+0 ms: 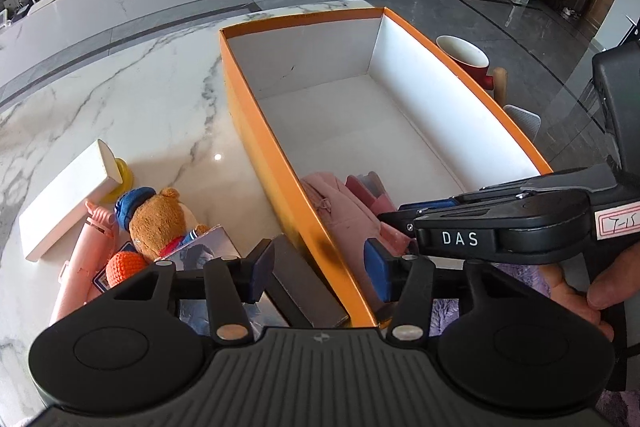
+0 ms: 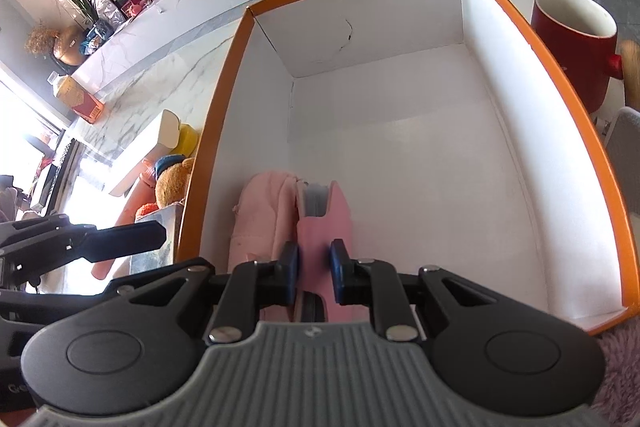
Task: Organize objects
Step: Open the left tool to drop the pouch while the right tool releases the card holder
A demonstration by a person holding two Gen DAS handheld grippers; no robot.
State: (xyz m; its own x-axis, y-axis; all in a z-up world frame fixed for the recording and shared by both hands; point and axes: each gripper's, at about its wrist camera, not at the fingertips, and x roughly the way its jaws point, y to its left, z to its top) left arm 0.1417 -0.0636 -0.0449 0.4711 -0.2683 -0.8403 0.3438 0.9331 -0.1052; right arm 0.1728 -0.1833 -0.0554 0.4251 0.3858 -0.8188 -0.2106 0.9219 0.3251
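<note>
While my right gripper (image 2: 314, 277) pinches the flat pink case (image 2: 320, 227) low in the orange-rimmed white cardboard box (image 2: 560, 99) beside a pink cloth pouch (image 2: 262, 215), I judge release comes next, then my half-open, empty left gripper (image 1: 318, 269) reaches for the brown plush bear (image 1: 158, 223).

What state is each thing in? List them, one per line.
Box: open, mostly empty.
Pink case: upright in box, clamped by right gripper.
Pink pouch: in box, beside case.
Left gripper: open, straddling box wall, holding nothing.
Mug: upright outside box; as far as visible, empty.
Teddy: lying on table, outside box.
White carton: closed, lying flat on table.
</note>
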